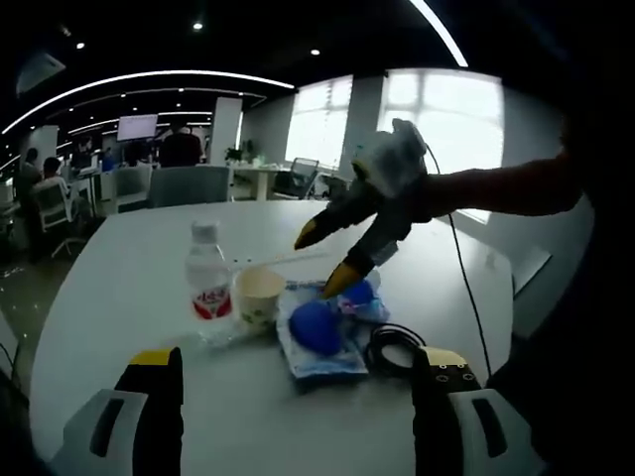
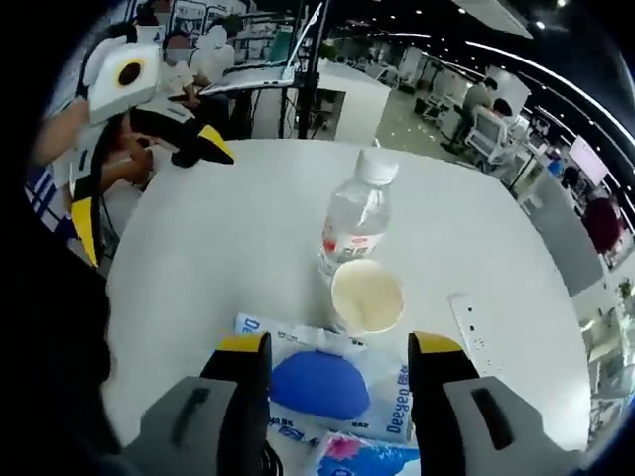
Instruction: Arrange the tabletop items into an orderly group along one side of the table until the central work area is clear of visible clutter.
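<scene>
A: Which step is in hand?

B: It seems the beginning of the gathering. The items lie in a cluster on the white table [image 1: 119, 288]. Taking the paper cup [image 1: 258, 296] as landmark: the water bottle [image 1: 207, 273] touches it or stands just beside it, the tissue pack with the blue oval [image 1: 319, 335] lies just beside it on the other side, and the coil of black cable [image 1: 395, 349] lies beyond the pack.

A: And the tongs?

B: The right gripper [image 1: 327, 260] hovers with jaws released, its lower tip close above the pack, grasping nothing. The left gripper [image 1: 298, 397] stands back from the cup, also released and empty.

A: The next move?

B: Probably the right jaws must lower and clench on the pack, then carry it to one table edge.

A: What differs between the views?

B: The left gripper view shows the cable. The right gripper view shows a flat white strip [image 2: 467, 324] lying near the cup, and a pink-printed packet [image 2: 359, 454] beside the pack.
</scene>
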`<state>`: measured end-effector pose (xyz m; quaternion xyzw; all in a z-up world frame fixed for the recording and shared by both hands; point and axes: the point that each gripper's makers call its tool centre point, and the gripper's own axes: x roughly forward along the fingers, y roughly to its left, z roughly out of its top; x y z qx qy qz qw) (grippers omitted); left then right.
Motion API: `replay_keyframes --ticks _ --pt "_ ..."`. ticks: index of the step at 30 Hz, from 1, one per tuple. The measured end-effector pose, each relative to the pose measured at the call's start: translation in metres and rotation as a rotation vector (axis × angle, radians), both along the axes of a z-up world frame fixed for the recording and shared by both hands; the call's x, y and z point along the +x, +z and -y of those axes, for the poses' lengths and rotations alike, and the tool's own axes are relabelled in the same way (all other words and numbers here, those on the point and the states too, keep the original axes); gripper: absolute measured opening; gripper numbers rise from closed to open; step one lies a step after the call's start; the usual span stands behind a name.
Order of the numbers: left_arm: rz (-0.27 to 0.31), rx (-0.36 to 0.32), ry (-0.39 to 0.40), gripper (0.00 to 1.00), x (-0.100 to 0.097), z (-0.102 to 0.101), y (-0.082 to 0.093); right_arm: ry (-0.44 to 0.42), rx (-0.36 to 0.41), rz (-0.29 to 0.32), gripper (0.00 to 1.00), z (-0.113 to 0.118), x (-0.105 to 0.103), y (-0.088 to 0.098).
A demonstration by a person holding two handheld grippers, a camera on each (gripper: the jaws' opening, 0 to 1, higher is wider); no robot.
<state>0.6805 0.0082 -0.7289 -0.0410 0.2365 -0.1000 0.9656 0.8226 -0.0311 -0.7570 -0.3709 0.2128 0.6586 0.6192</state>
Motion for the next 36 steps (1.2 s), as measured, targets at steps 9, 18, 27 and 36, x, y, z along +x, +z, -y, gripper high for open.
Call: replay_keyframes --ticks 9,18,27,36 --pt "-0.003 0.006 -0.018 0.94 0.003 0.011 0.002 -0.146 0.076 -0.048 0.66 0.034 0.008 0.014" --pt "0.0 0.007 -0.014 0.95 0.003 0.013 0.003 -0.276 0.151 -0.096 0.76 0.071 0.008 0.022" --pt "0.004 0.012 -0.002 0.98 -0.001 0.008 0.003 -0.392 0.222 -0.124 0.88 0.109 0.008 0.025" --pt "0.009 0.015 -0.001 0.99 -0.004 0.016 0.006 -0.467 0.281 -0.138 0.98 0.144 -0.005 0.034"
